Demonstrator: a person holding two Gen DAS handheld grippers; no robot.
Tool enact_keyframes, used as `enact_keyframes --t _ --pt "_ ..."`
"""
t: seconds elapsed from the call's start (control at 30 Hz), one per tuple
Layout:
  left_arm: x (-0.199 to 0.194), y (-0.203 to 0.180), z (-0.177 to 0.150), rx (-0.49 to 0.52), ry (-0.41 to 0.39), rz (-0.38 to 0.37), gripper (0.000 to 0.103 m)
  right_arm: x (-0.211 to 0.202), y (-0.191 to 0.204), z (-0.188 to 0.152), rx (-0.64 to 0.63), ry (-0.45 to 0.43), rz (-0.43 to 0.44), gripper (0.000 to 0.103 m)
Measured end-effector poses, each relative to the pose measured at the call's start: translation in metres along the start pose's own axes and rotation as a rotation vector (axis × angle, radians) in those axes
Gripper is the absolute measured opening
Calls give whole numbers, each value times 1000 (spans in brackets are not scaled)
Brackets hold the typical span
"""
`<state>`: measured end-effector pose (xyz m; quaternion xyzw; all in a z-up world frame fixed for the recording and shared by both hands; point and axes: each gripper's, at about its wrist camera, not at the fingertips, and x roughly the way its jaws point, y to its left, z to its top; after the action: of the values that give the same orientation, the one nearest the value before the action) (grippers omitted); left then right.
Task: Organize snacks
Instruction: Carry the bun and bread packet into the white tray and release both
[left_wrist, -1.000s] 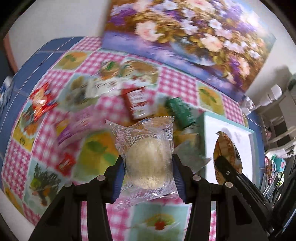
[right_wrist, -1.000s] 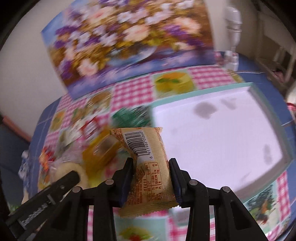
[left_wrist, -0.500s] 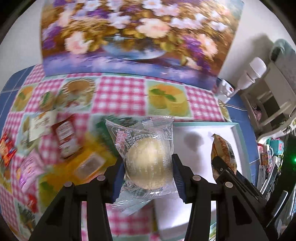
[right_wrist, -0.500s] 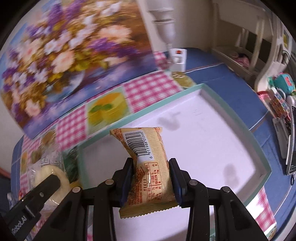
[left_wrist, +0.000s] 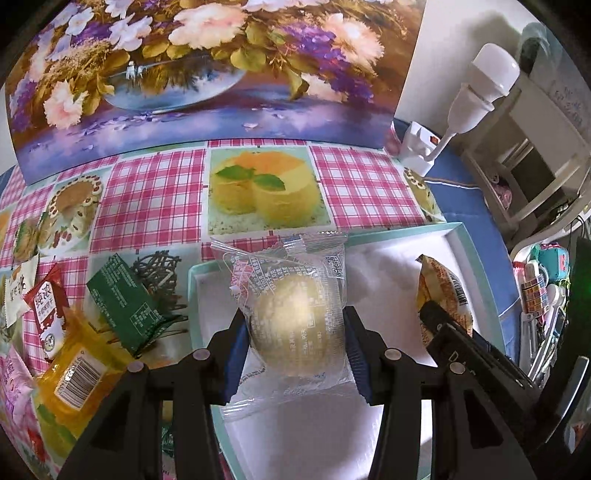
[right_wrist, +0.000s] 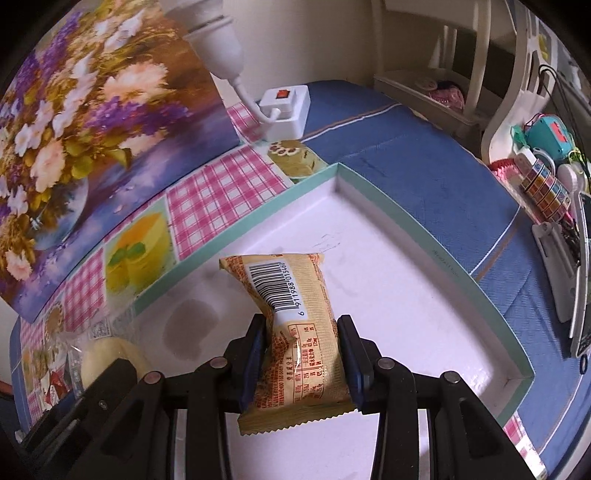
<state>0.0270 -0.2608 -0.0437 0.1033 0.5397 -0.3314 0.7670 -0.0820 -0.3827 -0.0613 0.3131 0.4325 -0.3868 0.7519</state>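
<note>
1. L fingers (left_wrist: 295, 332) were clamped on a clear-wrapped round cake (left_wrist: 295, 325), blue pads pressing both sides of the wrapper; the pack hung over the near-left part of the tray (left_wrist: 458, 236), above its white floor.
2. R fingers (right_wrist: 301, 354) were clenched on a yellow snack pack (right_wrist: 295, 332), barcode facing up, pinched at its waist; it hung over the tray's white floor, well inside the teal rim.
3. Tray itself held nothing lying on its floor, only shadows.
4. On the desk (left_wrist: 155, 199), left of the tray: green packet (left_wrist: 125, 299) just beside the rim, then orange packet (left_wrist: 74, 373) w/ barcode, red-white packet (left_wrist: 48, 310).
5. Flower painting (left_wrist: 207, 74) stood along the desk's far edge; white lamp (left_wrist: 480, 85) near the far-right corner.
</note>
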Motion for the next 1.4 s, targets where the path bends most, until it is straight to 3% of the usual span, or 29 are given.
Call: enact_keyframes --t 0.17,0.23,0.37,0.4,0.5,0.57,0.6,0.63,0.77,0.9,1.27,1.4 --pt "-1 9 1 -35 0 -12 52 3 -1 -1 4 15 -4 42" --pt "-6 11 3 -43 -12 -16 68 4 -1 -1 5 21 -2 42" --pt "-16 13 5 -44 -32 -21 72 3 1 -2 3 30 -5 42" --pt "-17 13 6 -44 -36 -16 72 4 1 -2 2 30 -7 45" --pt "-19 17 7 -51 -47 10 73 4 1 -1 7 30 -22 75" --pt "-20 21 8 -62 -53 32 78 5 -1 -1 14 31 -18 76" --pt "-20 23 8 -67 -56 42 95 5 0 -1 11 33 -17 78" --pt "-21 27 9 -76 -67 59 100 5 0 -1 7 32 -20 84" --pt "-24 35 8 -84 -102 103 100 5 4 -2 -13 20 -31 103" --pt "-25 44 6 -98 -121 149 100 5 6 -3 -35 13 -31 103" --pt "-40 83 -6 -188 -63 179 100 -8 17 -11 -103 -18 34 103" --pt "-57 91 -17 -206 -107 171 100 -18 25 -16 -135 -52 57 103"
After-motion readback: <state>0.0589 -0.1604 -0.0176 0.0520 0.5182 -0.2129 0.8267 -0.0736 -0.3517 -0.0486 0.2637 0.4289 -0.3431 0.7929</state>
